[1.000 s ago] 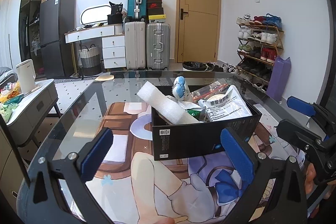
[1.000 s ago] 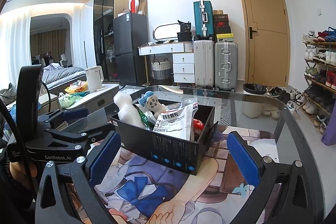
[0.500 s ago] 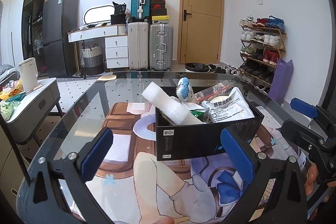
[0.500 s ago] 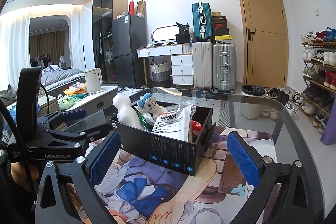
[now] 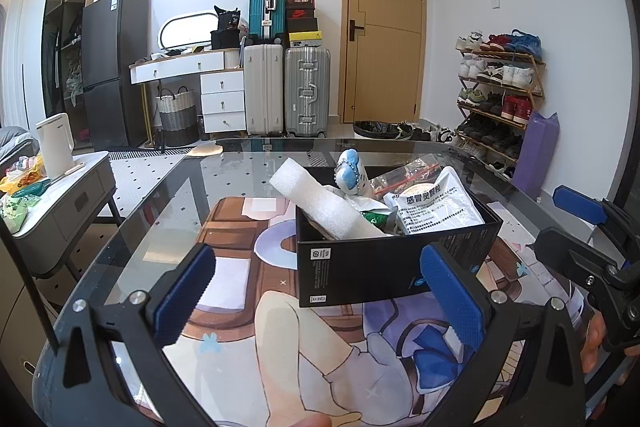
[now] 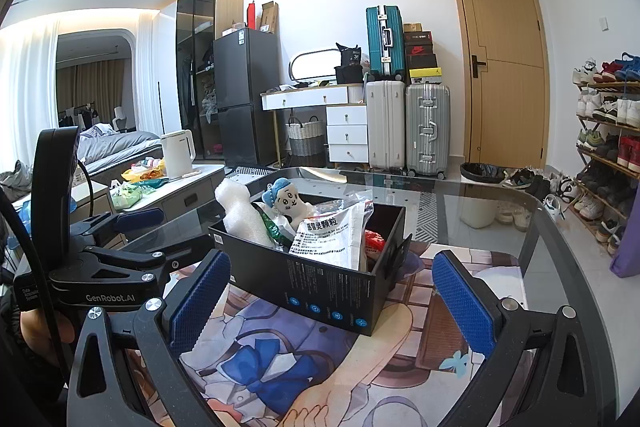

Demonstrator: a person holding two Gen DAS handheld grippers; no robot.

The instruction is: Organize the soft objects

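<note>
A black box (image 5: 384,267) (image 6: 320,291) stands on the printed mat on the glass table. In it are a white foam roll (image 5: 320,211) (image 6: 240,215), a small blue-and-white plush (image 5: 351,175) (image 6: 286,201), a white medicine pouch (image 5: 436,207) (image 6: 332,239) and clear bags. My left gripper (image 5: 320,291) is open and empty in front of the box. My right gripper (image 6: 332,299) is open and empty, also in front of the box. Each gripper shows in the other's view, the right one (image 5: 580,239) and the left one (image 6: 120,247).
The printed mat (image 5: 280,339) covers the near part of the glass table (image 5: 248,155). A side table with a white kettle (image 5: 54,145) stands at the left. Suitcases (image 5: 288,91), a door and a shoe rack (image 5: 500,99) line the far wall.
Both views have shifted slightly: the box sits a little further right in the left wrist view and slightly nearer in the right wrist view. Both grippers stayed open.
</note>
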